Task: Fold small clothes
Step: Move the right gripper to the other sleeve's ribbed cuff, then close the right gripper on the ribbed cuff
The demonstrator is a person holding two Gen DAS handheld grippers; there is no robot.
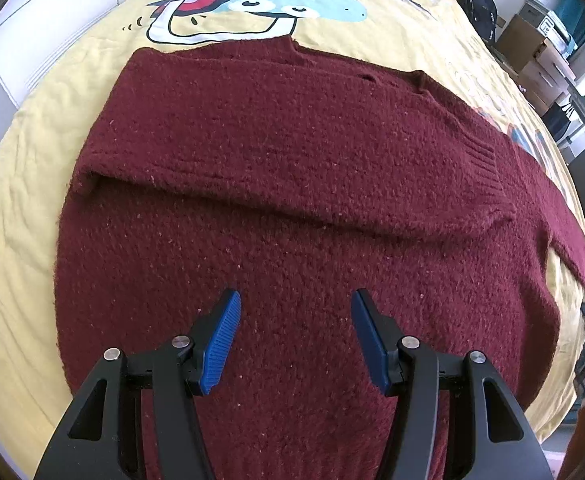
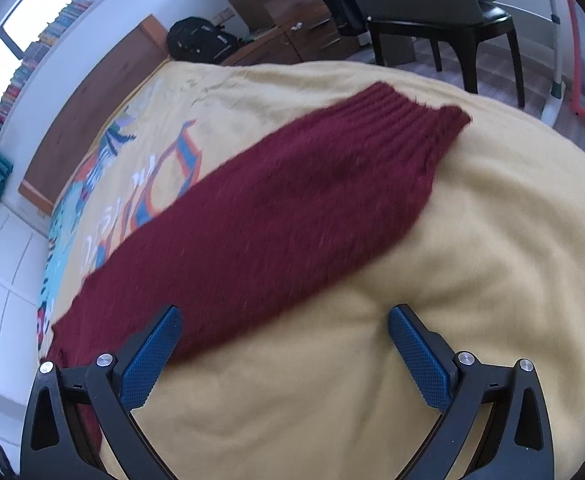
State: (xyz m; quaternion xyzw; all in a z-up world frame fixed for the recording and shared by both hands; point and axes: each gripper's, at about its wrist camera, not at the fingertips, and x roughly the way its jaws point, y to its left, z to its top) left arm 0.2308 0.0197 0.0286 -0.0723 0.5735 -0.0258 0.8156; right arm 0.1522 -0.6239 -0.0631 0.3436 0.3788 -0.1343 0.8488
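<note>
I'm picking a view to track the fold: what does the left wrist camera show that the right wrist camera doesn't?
Left wrist only: the sweater's body with one sleeve folded across it, and the open left gripper over it.

Right wrist only: the other sleeve lying out flat, its ribbed cuff, a chair, and the open right gripper.

Both: maroon knit on the yellow printed bedspread, empty jaws.

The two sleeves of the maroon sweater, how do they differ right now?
The folded sleeve lies across the sweater's body; the outstretched sleeve lies extended on the yellow bedspread. The folded sleeve's cuff rests on maroon knit; the outstretched one's ribbed cuff rests on bare bedspread. Both are the same maroon knit, lying flat, ungripped.
</note>
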